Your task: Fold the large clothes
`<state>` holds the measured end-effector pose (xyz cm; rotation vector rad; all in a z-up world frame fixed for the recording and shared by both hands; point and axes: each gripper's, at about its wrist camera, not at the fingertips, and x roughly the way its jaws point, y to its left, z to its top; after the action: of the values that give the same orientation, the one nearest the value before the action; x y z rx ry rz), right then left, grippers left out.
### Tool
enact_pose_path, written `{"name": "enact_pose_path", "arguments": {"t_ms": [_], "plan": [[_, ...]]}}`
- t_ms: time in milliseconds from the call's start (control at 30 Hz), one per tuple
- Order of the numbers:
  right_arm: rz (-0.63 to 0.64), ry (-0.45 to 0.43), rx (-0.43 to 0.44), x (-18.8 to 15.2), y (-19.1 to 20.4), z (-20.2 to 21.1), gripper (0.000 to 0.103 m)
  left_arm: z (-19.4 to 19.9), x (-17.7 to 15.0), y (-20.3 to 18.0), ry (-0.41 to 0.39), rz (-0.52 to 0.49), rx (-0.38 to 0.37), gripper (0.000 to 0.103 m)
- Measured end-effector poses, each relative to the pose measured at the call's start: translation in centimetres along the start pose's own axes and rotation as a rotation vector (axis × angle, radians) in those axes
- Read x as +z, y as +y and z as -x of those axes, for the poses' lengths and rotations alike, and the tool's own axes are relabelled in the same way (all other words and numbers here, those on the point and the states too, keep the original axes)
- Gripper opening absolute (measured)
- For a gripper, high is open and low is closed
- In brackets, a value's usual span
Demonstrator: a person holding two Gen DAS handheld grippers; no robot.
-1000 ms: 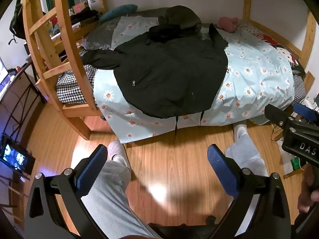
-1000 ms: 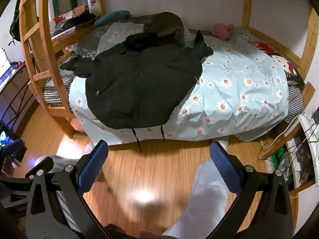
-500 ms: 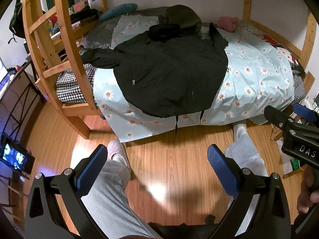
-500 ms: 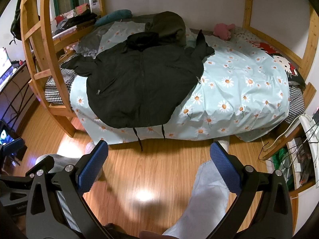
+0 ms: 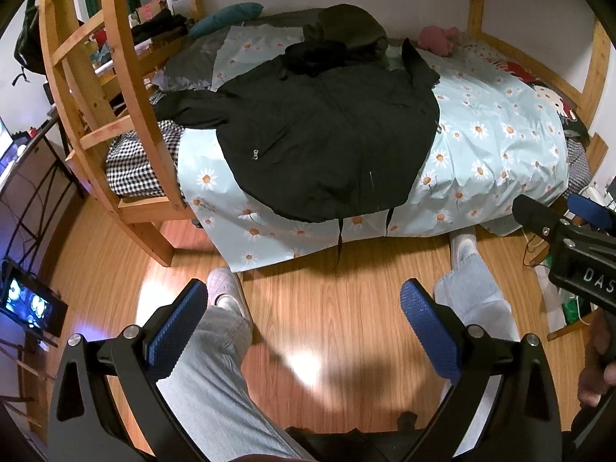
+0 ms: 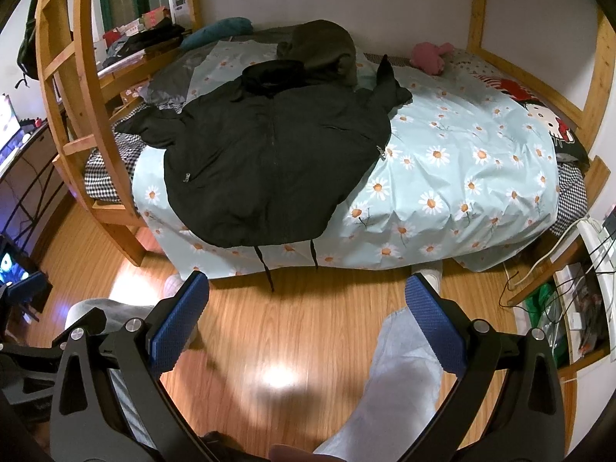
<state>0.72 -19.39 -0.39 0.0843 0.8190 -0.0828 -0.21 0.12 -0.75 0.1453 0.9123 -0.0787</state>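
A large black zip jacket (image 5: pixel 331 134) lies spread front-up on the daisy-print bed (image 5: pixel 492 154), its hem and drawcords hanging over the near edge. It also shows in the right wrist view (image 6: pixel 269 161). My left gripper (image 5: pixel 304 319) is open and empty above the wooden floor, well short of the bed. My right gripper (image 6: pixel 304 315) is open and empty too, at about the same distance. The right gripper's body shows at the right edge of the left wrist view (image 5: pixel 569 246).
An olive garment (image 6: pixel 323 48) lies behind the jacket's collar, with a pink plush toy (image 6: pixel 427 56) near the wall. A wooden ladder frame (image 5: pixel 96 88) stands left of the bed. The person's legs (image 5: pixel 219 346) and feet are below the grippers. Cables and a shelf (image 6: pixel 577 300) sit at right.
Both views have shifted slightly nearer the bed, so the jacket sits a little lower and larger. Both grippers stay open and empty.
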Motion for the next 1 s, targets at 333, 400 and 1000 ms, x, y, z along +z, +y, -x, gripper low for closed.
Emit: {"name": "enact_pose_path", "arguments": {"t_ms": [333,400,1000], "plan": [[-0.001,0.000,-0.001,0.03,-0.17,-0.07,0.100,-0.05,0.00,-0.01,-0.001,-0.002,0.000,0.099],[-0.001,0.001,-0.001,0.05,-0.15,-0.02,0.100,-0.08,0.03,-0.02,-0.001,-0.001,0.001,0.099],[-0.001,0.002,-0.001,0.04,-0.17,0.00,0.100,-0.24,0.05,-0.44,0.005,-0.014,0.003,0.099]]}}
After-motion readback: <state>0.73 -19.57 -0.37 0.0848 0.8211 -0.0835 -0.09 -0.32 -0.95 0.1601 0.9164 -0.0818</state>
